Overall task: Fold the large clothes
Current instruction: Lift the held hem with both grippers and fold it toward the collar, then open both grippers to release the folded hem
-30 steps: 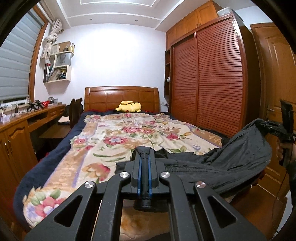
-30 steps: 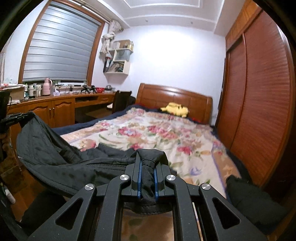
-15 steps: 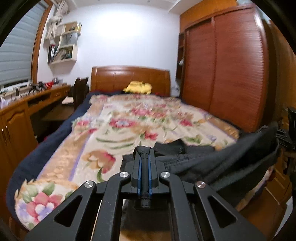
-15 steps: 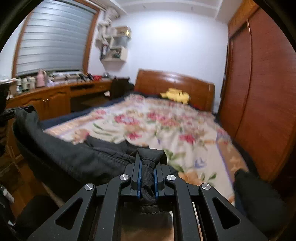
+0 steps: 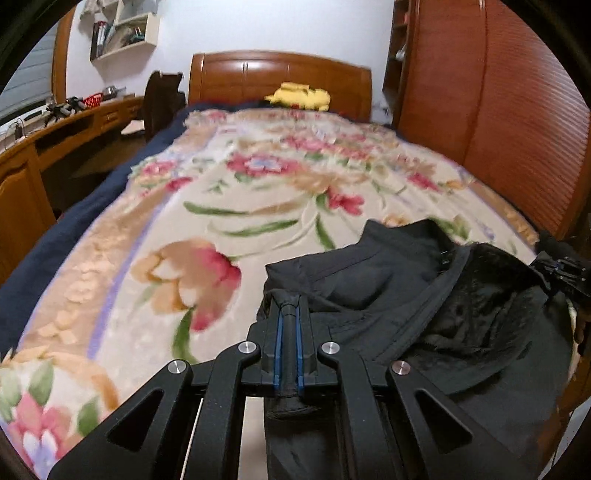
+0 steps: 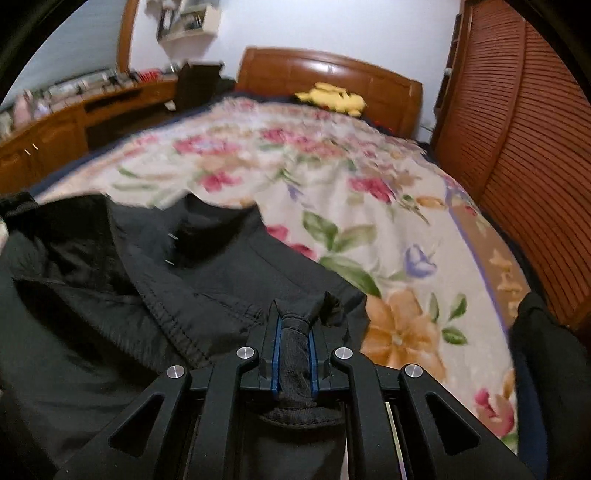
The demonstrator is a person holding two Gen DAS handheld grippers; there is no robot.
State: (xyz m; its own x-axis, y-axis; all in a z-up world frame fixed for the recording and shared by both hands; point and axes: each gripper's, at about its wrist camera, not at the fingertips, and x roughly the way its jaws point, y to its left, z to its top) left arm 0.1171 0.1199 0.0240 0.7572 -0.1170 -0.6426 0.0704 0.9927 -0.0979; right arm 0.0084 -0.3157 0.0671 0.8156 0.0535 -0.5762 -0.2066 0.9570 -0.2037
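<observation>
Much of the far room is smeared by motion blur, so the small items on the wooden desk (image 5: 55, 125) at the far left cannot be made out. The lower part of the black jacket (image 5: 424, 295) drops out of sight beneath both gripper bodies, and its right end in the left wrist view runs to the frame edge. The jacket lies across the near end of the bed, on the floral blanket (image 5: 221, 206), stretched between the two claws with its collar and fleecy lining turned up. The left gripper (image 5: 289, 314) is clamped tight on a thin rolled edge of the jacket. The right gripper (image 6: 294, 332) is pinched on a thicker bunch of the same cloth, which bulges between its blue pads.

At the far end a yellow plush toy (image 5: 299, 96) rests against the wooden headboard (image 5: 277, 79). A louvred wardrobe (image 5: 498, 92) fills the right side. A dark chair (image 5: 162, 99) stands by the desk, with a wall shelf (image 5: 122, 33) above. In the right wrist view another dark cloth (image 6: 546, 369) sits at the near right, half cut off.
</observation>
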